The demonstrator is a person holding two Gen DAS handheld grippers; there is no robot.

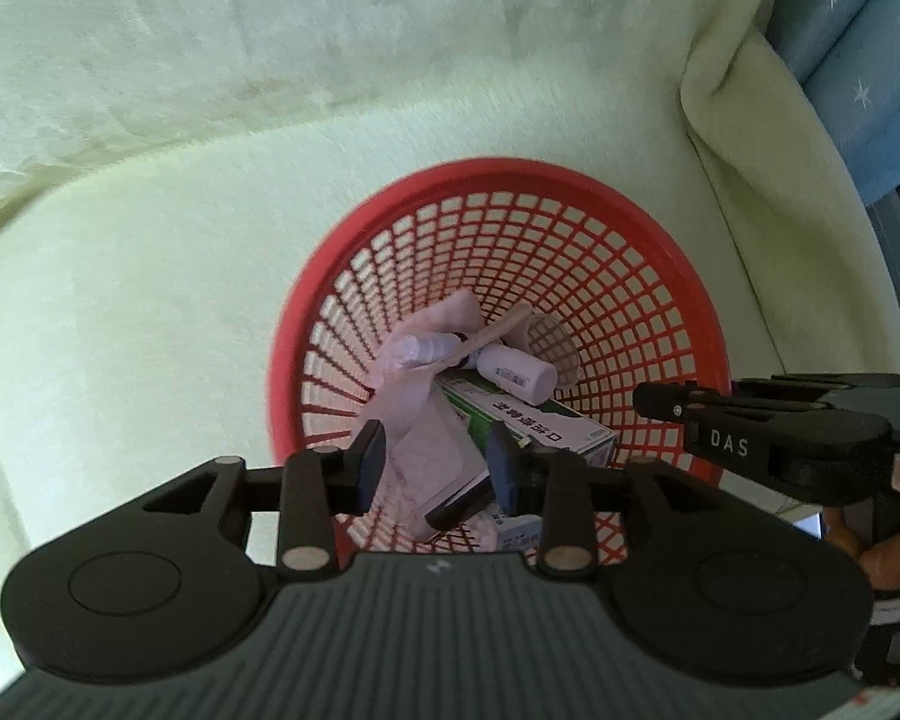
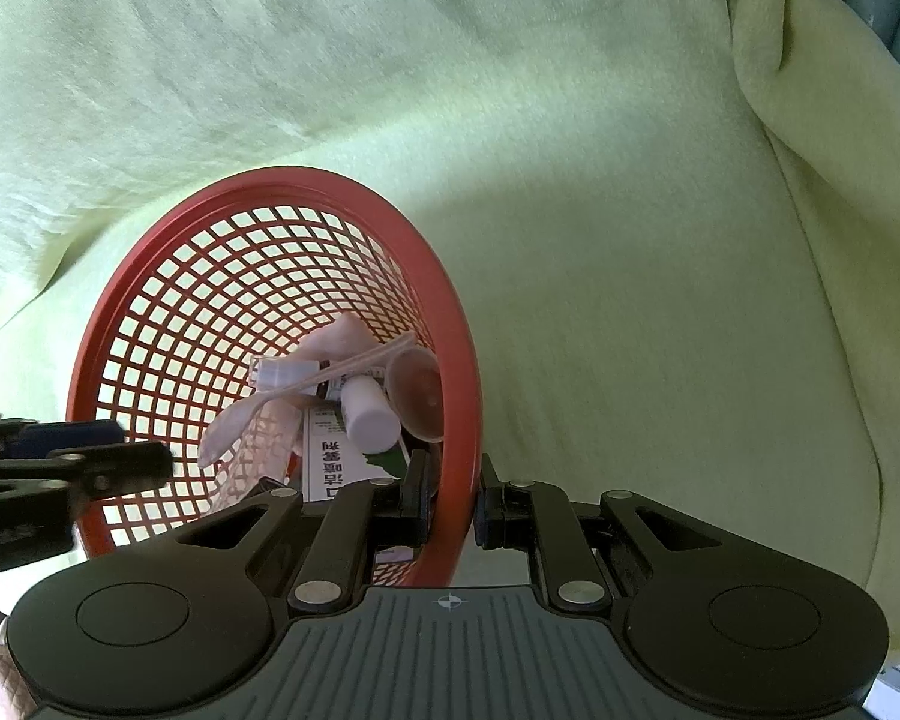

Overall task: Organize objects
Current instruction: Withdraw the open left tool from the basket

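Red basket (image 1: 660,228) sitting on pale green blanket (image 1: 150,300), holding white bottle (image 1: 516,373), green-white box (image 1: 534,429), pink cloth (image 1: 414,414) | right gripper (image 2: 453,501) clamping basket's near rim, one finger inside, one outside | left gripper (image 1: 438,465) hanging parted over cloth, gripping nothing
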